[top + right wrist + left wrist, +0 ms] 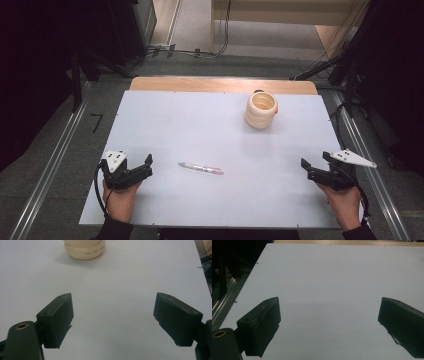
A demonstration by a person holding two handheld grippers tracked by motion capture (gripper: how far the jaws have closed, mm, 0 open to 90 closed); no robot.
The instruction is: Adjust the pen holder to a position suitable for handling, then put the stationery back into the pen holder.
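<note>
White table (165, 125) bears a slim pink-and-white pen (200, 168) lying untouched midway between left gripper (137, 169) and right gripper (316, 166), both wide open and empty; cream ribbed cup (260, 110) stands beyond, so pickup remains undone.

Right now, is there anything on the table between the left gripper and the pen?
No. In the high view, only bare white table separates the left gripper from the pen.

Pens: one pen (201, 168), lying on the white table (200, 130).
Cups: one cream ribbed cup (260, 110), upright at the far side.
Grippers: two, the left gripper (140, 167) and the right gripper (315, 162), one in each hand.
Tables: one.
</note>
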